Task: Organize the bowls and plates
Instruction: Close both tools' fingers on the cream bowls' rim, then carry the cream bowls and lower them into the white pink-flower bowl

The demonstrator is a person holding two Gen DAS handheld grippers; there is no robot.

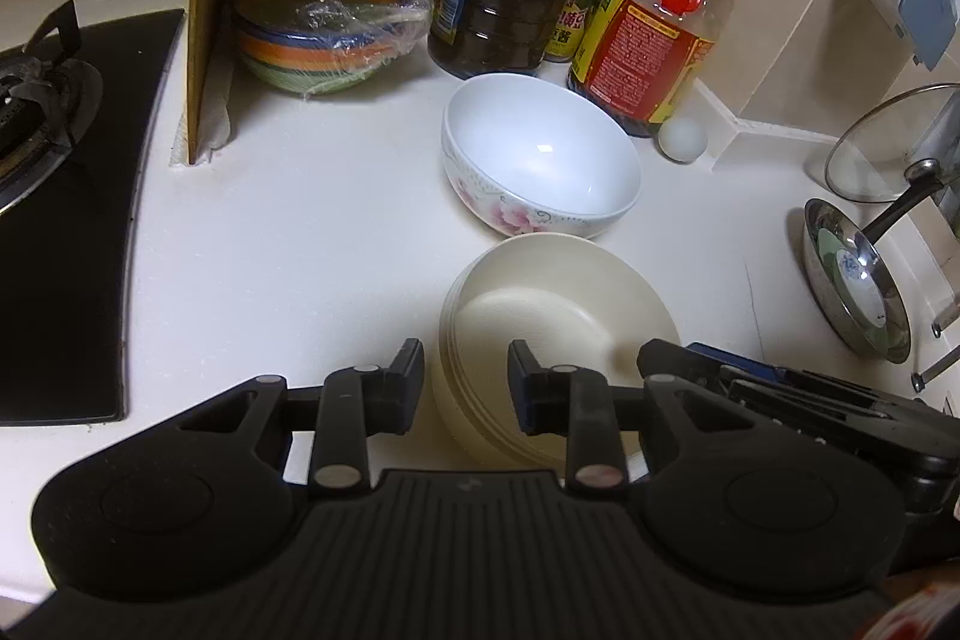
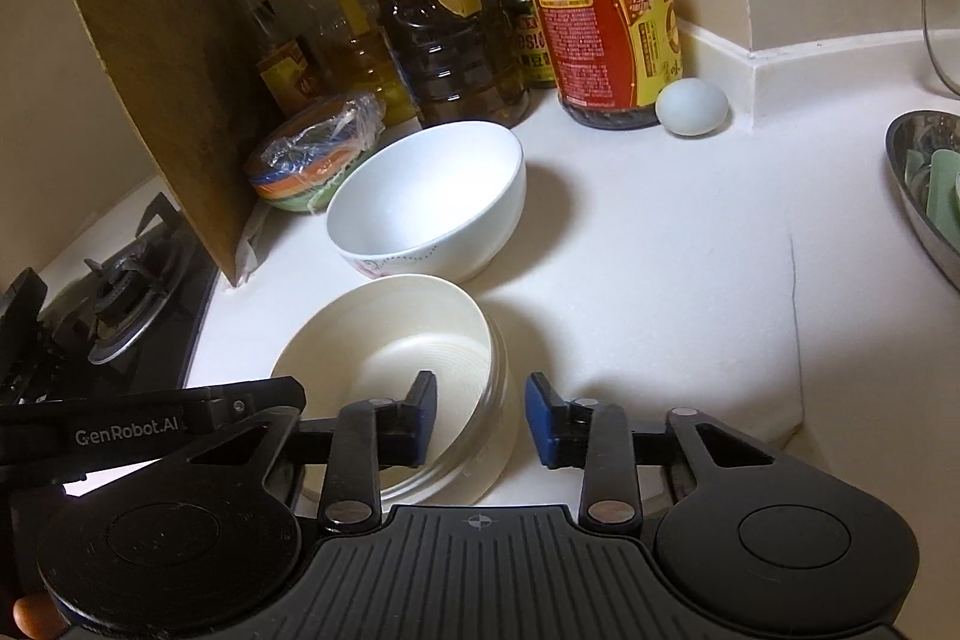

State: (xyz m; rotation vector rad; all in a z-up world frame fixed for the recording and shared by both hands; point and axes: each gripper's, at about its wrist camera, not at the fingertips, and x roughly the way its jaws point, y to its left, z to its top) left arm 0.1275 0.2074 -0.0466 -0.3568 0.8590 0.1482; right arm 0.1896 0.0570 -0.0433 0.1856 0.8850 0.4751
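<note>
two grippers flank one stack of cream bowls on the white surface. the left gripper has its fingers narrowly spread astride the stack's left rim, one finger outside the wall, one inside; whether they press it i cannot tell. the right gripper straddles the right rim likewise, and a gap shows between its outer blue pad and the wall. just behind the stack, touching or nearly so, stands a white floral bowl. farther back are oil bottles, an egg and a wrapped striped bowl.
</note>
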